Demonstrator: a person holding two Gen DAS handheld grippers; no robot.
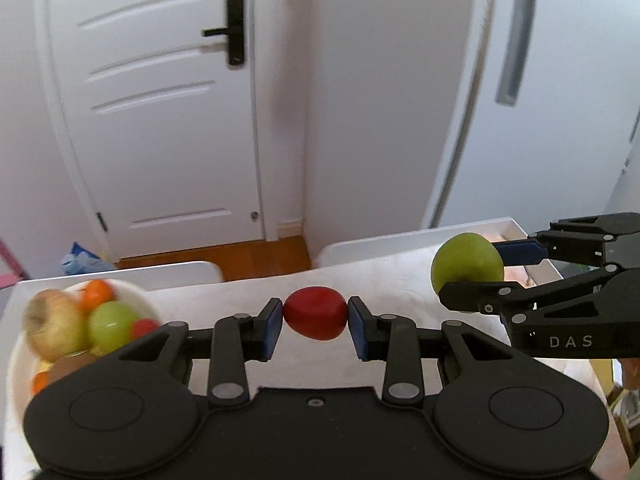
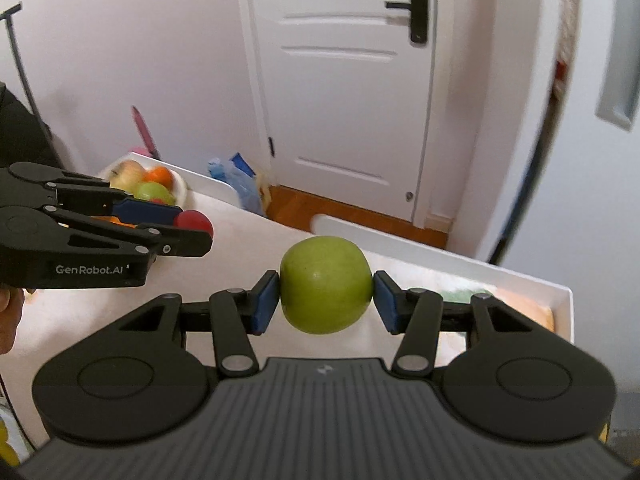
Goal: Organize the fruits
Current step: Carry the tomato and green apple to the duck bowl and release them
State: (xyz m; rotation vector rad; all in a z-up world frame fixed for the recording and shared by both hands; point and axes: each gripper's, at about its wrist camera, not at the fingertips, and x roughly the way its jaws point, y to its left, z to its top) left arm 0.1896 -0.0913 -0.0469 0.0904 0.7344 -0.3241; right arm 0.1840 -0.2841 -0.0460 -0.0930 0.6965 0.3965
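Observation:
My left gripper (image 1: 315,318) is shut on a small red fruit (image 1: 315,313) and holds it above the white table (image 1: 240,300). It also shows in the right wrist view (image 2: 188,226) with the red fruit (image 2: 196,221). My right gripper (image 2: 327,294) is shut on a green apple (image 2: 326,284), held above the table; in the left wrist view the right gripper (image 1: 476,276) and the green apple (image 1: 466,262) are at the right. A white bowl (image 1: 136,292) at the table's left holds several fruits: a pale apple (image 1: 54,324), a green apple (image 1: 112,326), oranges.
A white door (image 1: 160,100) and wooden floor (image 1: 224,252) lie behind the table. White chair backs (image 1: 400,240) stand at the far edge. A blue plastic bag (image 2: 240,180) lies on the floor. A cloth-like item (image 2: 532,308) lies at the table's right end.

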